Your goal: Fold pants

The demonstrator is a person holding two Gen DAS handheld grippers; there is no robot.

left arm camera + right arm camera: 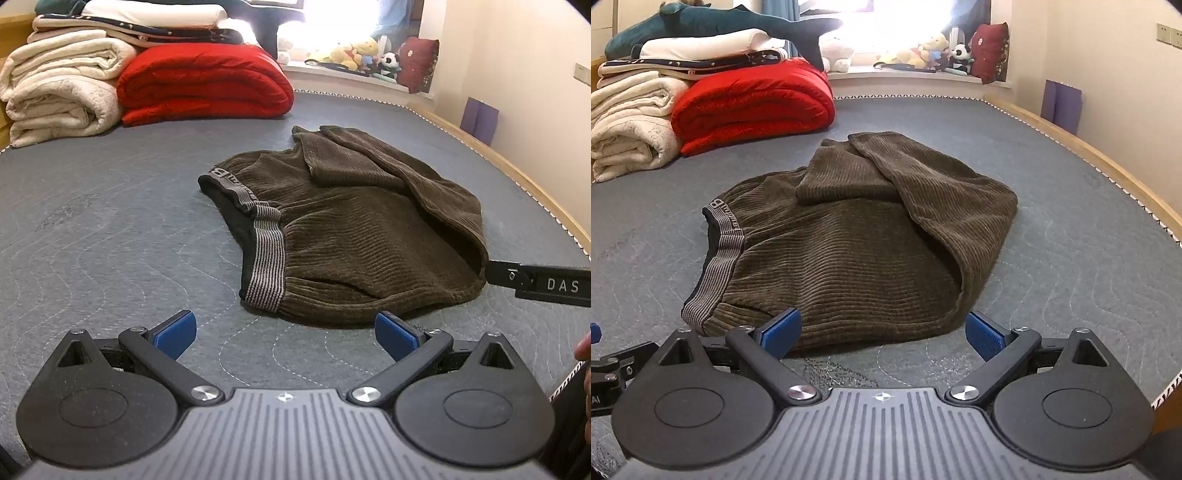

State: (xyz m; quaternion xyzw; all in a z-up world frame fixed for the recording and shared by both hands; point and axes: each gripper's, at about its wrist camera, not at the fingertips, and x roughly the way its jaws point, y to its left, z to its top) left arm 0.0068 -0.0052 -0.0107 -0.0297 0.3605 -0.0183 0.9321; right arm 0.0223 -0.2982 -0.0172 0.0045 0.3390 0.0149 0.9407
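So the brown corduroy pants point(857, 243) are lying folded over in the middle of the bed point(110, 229) — striped waistband point(267, 258) to the left. Both the left gripper point(284, 334) and right gripper point(882, 332) hover just short of them, jaws spread wide, holding nothing.

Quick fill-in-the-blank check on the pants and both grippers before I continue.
1. The brown pants lie on the grey ____.
2. Both the left gripper and right gripper are ____.
3. The blanket nearest the pants is ____.
4. The striped waistband is on the pants' ____ side.

Answers: mattress; open; red; left
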